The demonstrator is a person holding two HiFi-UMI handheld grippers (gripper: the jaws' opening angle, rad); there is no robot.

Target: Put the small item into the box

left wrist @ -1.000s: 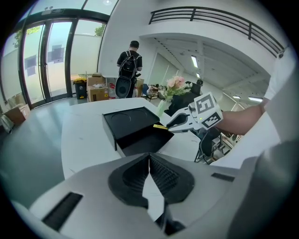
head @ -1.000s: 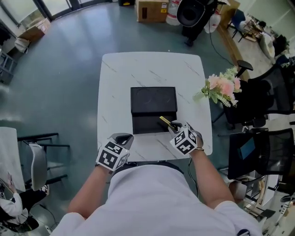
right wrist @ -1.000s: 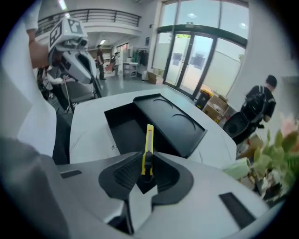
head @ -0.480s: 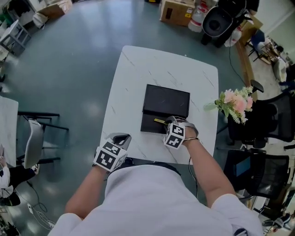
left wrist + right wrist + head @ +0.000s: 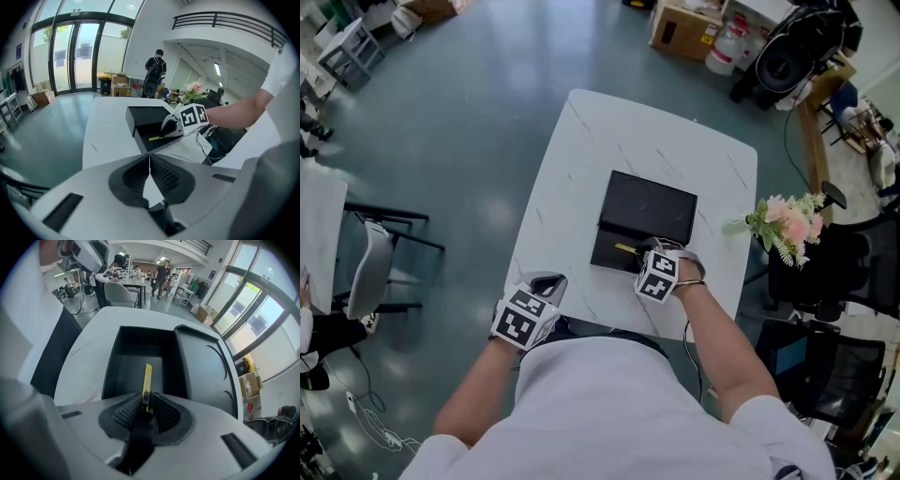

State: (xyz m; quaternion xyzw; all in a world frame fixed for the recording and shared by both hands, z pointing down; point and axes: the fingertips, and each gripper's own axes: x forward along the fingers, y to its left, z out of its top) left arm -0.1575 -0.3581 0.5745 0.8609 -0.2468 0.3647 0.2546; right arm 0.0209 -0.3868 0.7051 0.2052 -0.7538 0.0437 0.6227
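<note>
The head view looks steeply down. Both low gripper views share the box, the right seemingly nearer.

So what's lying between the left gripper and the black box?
Nothing but bare white tabletop. The head view shows that stretch between the left gripper and the box with nothing on it, and the left gripper view agrees.

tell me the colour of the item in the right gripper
The item is yellow, shown best in the right gripper view.

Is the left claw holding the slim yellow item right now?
No, the left claw is shut and empty; the right claw grips the slim yellow item.
</note>
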